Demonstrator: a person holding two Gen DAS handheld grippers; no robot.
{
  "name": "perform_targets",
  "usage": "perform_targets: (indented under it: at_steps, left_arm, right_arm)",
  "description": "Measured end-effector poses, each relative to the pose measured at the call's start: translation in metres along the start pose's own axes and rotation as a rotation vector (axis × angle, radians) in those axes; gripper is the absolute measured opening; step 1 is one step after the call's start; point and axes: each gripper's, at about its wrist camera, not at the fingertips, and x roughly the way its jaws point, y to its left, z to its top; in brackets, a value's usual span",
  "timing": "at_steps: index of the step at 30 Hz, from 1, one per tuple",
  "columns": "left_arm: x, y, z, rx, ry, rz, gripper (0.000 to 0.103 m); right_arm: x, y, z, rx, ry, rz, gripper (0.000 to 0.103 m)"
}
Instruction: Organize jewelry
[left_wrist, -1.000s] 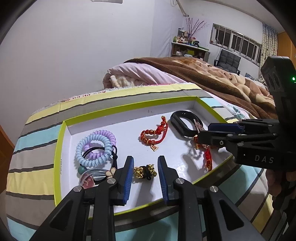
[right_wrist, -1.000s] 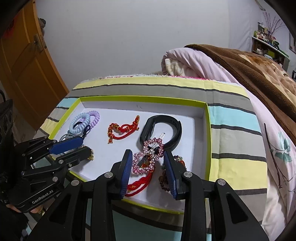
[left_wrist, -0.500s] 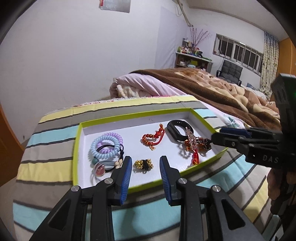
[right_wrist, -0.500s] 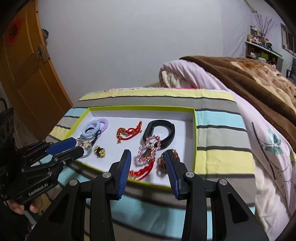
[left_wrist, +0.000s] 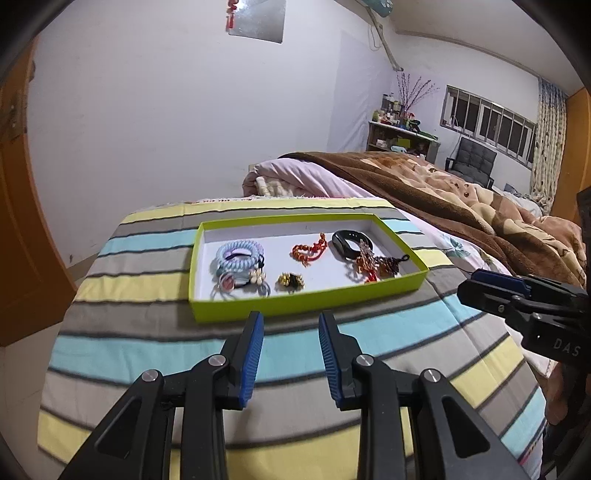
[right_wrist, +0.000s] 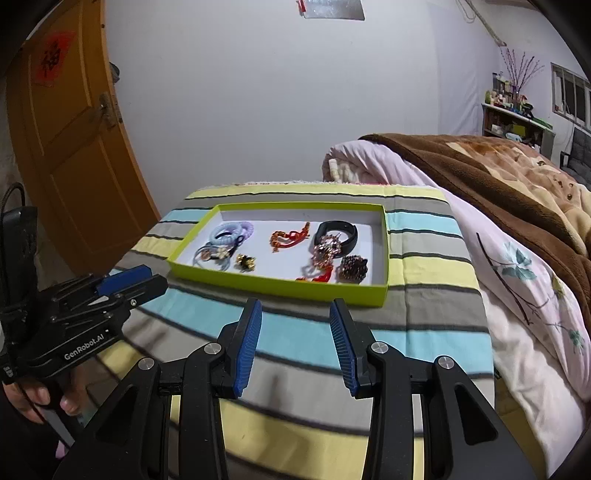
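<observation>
two grippers, both with blue-padded fingers parted and nothing between them. left gripper (left_wrist: 291, 328): pads (left_wrist: 252, 350) spread, hovering over the striped bedcover (left_wrist: 147, 288) just short of the tray's near wall. right gripper (right_wrist: 295, 317): pads (right_wrist: 248, 343) likewise spread and empty, over the same cover just short of the tray; in the left wrist view it enters from the right edge. a hand (right_wrist: 40, 400) grips the left gripper's handle at the lower left of the right wrist view.

one tray (left_wrist: 306, 302), shallow, lime-green walls, white floor, lying flat on the striped cover. contents, left to right in the left wrist view:
- coiled hair ties (left_wrist: 236, 254), pale blue and lilac, stacked at the left end, with further hair bands (left_wrist: 236, 282) touching them on the near side, one with a cream ornament.
- small gold-and-black piece (left_wrist: 291, 280), alone near the front wall.
- red cord bracelet (left_wrist: 310, 249) with beads, mid-tray.
- black band (left_wrist: 345, 242), toward the back right.
- pink rhinestone clip (right_wrist: 327, 251), resting against the black band.
- dark beaded bracelet (right_wrist: 352, 269) and a red tassel cord (right_wrist: 317, 275), just beside each other at the right front corner.

surroundings: brown blanket (right_wrist: 498, 173) over pink bedding to the right; orange door (right_wrist: 66, 140) to the left.
</observation>
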Motion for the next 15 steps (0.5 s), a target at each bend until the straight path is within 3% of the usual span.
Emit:
perform_targets:
  at_steps: [15]
  left_arm:
    - [-0.055,-0.011,-0.043,-0.021,-0.015,0.062,0.031]
  right_arm:
    - [-0.039,0.030,-0.039,-0.040,-0.031,-0.043,0.040]
